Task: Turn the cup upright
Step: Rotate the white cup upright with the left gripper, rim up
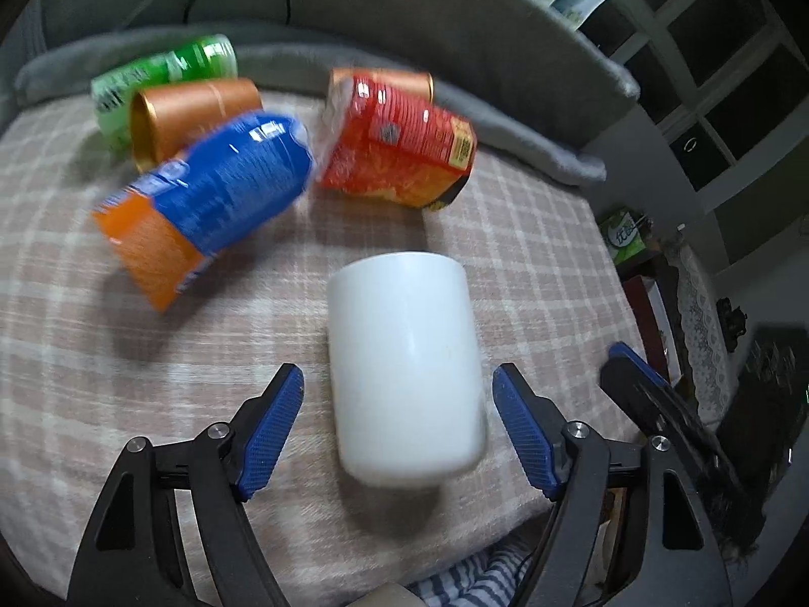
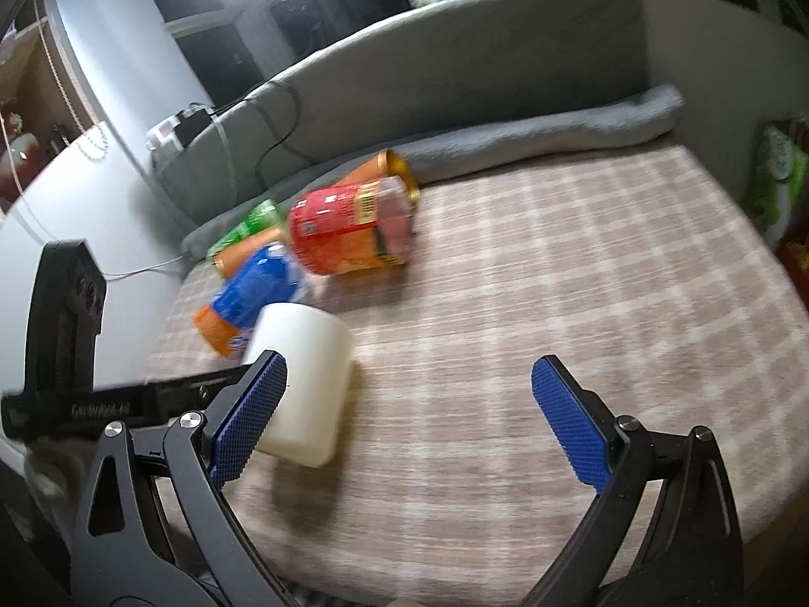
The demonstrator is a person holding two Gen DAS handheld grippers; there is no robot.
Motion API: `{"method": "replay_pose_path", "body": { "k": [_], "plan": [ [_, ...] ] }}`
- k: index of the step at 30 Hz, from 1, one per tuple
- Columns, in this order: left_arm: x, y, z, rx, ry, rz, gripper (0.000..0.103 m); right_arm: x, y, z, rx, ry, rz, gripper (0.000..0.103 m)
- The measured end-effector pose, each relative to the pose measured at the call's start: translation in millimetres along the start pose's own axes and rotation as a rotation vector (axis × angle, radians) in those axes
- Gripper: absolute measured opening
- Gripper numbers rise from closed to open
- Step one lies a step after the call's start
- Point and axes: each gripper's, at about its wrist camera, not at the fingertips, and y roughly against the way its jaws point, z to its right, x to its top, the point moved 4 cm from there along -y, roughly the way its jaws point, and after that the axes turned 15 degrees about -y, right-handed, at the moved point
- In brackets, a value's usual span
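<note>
White glossy cylindrical cup [image 1: 404, 369]: lower centre, rigid, slick, probably light; I'd pinch mid-wall.
Left gripper [image 1: 399, 425]: wide, straddling it, untouching.
Right gripper [image 2: 409, 420]: wide, empty.

White cup [image 1: 402, 364], blue-padded tongs [image 1: 397, 435], pink-and-cream checked cloth [image 1: 531, 253], grey blanket [image 1: 505, 116].

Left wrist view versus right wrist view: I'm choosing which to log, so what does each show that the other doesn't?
Only the left wrist view shows the left tool open with the white cup between its fingers, untouched, plus the right tool's fingertip at the edge.

Only the right wrist view shows the right tool open over bare plaid cloth, with the cup off to its left, and a charger with cable on the grey sofa.

Both show the cup, the blue-orange packet, the red packet and the green can.
</note>
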Motion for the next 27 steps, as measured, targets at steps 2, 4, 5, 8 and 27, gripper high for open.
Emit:
{"method": "replay_pose_path", "body": {
  "k": [2,4,5,8,27],
  "plan": [
    [-8,15,-4,0.003,0.002,0.031,0.077,2,-8,-10,0.037,-0.002,-0.048,0.099],
    [-16,27,-10,0.012,0.009,0.056,0.077,3,-20,-20,0.059,0.004,-0.101,0.099],
    [-20,32,-12,0.025,0.009,0.065,0.077,3,-26,-25,0.070,0.006,-0.129,0.099],
    [-39,51,-21,0.090,0.007,0.106,0.077,3,-47,-35,0.099,-0.008,-0.224,0.099],
    [-93,79,-66,0.112,0.167,0.158,0.077,0,-121,-55,0.118,-0.077,-0.552,0.087]
  ]
}}
